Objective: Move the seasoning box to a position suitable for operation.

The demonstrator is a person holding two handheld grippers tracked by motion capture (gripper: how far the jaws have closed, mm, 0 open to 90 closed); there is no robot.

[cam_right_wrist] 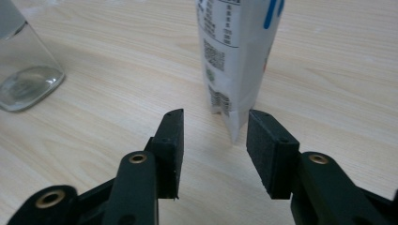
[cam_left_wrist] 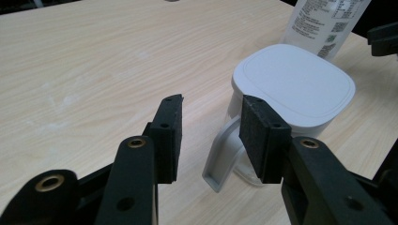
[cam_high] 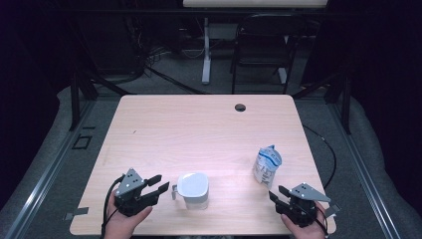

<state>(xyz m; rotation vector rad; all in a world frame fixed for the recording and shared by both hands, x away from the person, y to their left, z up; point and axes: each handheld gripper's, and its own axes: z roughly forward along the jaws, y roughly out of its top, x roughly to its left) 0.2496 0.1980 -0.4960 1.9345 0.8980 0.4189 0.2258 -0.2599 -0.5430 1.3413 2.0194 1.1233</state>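
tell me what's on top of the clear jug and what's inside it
A white lid covers the clear jug. Through its glass base nothing shows, but the lid hides the inside from above.

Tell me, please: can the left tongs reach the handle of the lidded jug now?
Probably yes. The left tongs are open, the jug's handle lies just ahead of them, and nothing stands between.

So there's a clear jug (cam_high: 193, 190) with a white squarish lid and a grey handle sticking out to its left, standing upright near the table's front edge. Well off to its right a white-and-blue printed pouch (cam_high: 266, 165) stands upright too, top crumpled.
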